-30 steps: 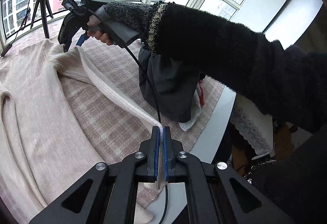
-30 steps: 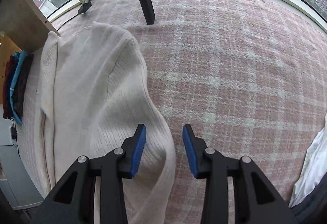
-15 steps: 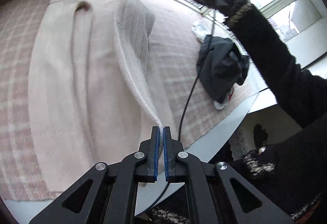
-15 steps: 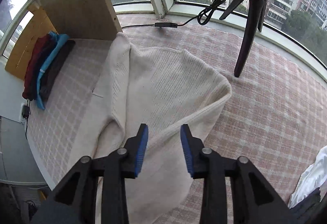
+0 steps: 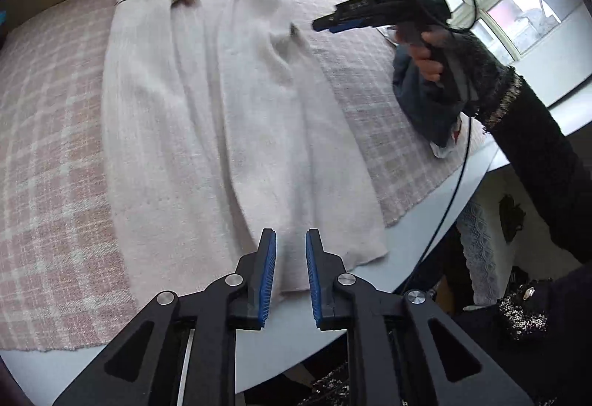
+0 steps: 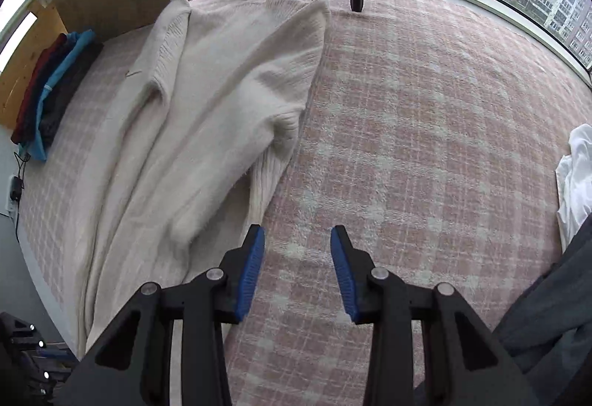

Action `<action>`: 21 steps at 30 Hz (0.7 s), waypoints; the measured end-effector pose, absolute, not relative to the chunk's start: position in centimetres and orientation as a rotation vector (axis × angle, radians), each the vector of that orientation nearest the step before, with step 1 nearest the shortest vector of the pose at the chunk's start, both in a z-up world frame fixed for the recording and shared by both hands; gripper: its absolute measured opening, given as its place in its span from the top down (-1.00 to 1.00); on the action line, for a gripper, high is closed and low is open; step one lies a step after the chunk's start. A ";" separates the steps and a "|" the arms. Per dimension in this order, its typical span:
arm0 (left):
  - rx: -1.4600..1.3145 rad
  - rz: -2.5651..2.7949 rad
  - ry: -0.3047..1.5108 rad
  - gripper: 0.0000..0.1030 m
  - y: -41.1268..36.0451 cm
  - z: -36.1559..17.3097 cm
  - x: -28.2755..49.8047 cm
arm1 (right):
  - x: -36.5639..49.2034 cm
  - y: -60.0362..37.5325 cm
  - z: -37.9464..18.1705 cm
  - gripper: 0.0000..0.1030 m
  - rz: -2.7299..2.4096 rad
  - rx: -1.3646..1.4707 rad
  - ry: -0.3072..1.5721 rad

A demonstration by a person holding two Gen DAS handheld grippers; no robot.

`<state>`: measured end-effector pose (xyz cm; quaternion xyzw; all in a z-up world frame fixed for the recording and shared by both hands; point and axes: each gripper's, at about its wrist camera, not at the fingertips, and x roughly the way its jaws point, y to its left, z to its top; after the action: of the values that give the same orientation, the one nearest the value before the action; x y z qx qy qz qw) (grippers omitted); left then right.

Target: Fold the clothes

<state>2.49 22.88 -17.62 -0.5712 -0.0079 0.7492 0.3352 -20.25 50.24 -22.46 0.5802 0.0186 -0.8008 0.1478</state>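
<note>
The cream sweater point(image 5: 229, 117) lies flat on the pink checked cloth point(image 5: 48, 132). The left gripper point(image 5: 290, 271) has just been opening; its jaws stand apart over the hem, gripping nothing. Only this view shows the right gripper point(image 5: 325, 26) at two o'clock, empty. The right wrist view alone shows its jaws parted over bare cloth and folded clothes point(image 6: 51, 91) at nine o'clock.

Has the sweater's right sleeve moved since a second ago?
Yes. The sleeve, earlier stretched toward the table edge in the left tongs, now lies folded over the sweater.
</note>
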 end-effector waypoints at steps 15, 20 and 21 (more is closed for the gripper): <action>-1.575 1.982 0.077 0.91 27.4 -22.3 2.6 | -24.4 45.2 -24.3 0.28 -2.184 1.545 0.418; -1.610 1.984 0.018 1.00 26.7 -22.0 2.2 | -27.0 47.8 -24.3 0.79 -2.120 1.632 0.252; -1.608 1.982 0.009 1.00 26.7 -21.6 2.3 | -27.1 48.6 -24.0 0.81 -2.115 1.633 0.237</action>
<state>2.25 26.74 -21.59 -0.6028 0.0033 0.7432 0.2904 -27.13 48.55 -24.02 0.5928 0.0860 -0.7677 0.2277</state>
